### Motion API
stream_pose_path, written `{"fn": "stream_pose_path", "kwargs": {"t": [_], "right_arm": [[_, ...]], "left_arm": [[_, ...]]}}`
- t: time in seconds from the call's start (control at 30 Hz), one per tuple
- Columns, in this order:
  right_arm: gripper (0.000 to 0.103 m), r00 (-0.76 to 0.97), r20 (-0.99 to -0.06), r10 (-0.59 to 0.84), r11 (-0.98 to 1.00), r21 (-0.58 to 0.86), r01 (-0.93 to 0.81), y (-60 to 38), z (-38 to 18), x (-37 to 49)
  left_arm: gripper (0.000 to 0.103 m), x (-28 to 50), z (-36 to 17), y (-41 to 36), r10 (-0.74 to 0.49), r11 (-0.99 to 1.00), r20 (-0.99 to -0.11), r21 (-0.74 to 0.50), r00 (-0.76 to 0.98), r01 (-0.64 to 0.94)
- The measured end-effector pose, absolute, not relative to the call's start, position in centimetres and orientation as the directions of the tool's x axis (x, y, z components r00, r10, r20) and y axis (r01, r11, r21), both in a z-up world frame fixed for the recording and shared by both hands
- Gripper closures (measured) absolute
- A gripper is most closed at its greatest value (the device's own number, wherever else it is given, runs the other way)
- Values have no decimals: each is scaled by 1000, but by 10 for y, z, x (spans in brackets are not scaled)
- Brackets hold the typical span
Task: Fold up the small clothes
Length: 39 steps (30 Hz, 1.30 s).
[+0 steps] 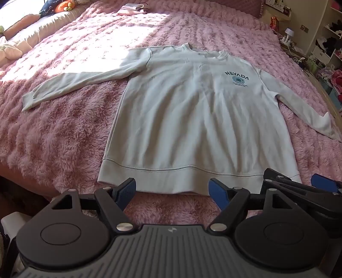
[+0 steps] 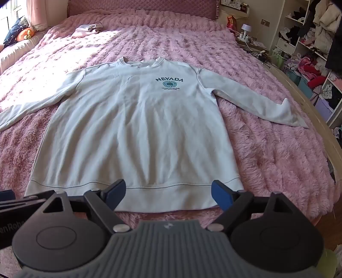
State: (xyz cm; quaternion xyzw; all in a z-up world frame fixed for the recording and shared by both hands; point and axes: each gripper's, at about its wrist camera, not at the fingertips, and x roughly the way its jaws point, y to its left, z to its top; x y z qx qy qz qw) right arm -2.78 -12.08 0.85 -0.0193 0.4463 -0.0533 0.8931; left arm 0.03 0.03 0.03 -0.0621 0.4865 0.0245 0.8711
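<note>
A pale sweatshirt (image 1: 188, 111) with a dark "NEVADA" print lies flat and face up on a fluffy pink blanket (image 1: 64, 132), both sleeves spread out to the sides, hem nearest me. My left gripper (image 1: 173, 193) hovers open just above the hem's near edge, nothing between its blue pads. In the right wrist view the same sweatshirt (image 2: 136, 128) fills the middle, and my right gripper (image 2: 168, 195) stands open over the hem (image 2: 166, 195), holding nothing. The right gripper's black arms (image 1: 299, 190) show at the right edge of the left wrist view.
A small folded pink garment (image 2: 87, 30) lies at the far end of the bed. Pillows and plush toys (image 1: 62, 7) line the far left. To the right stand the wooden bed rim (image 2: 316, 111), a cluttered nightstand (image 2: 248, 36) and open shelves of clothes (image 2: 310, 42).
</note>
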Motion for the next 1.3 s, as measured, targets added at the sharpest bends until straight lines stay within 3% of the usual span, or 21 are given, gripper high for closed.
{"fn": "stream_pose_path", "kwargs": {"t": [1.3], "right_arm": [[20,593,-795,-129,992,-103,77,-116,12,-25]], "left_arm": [[13,1,-7,2,-16,991,-856,-81,516,-105]]}}
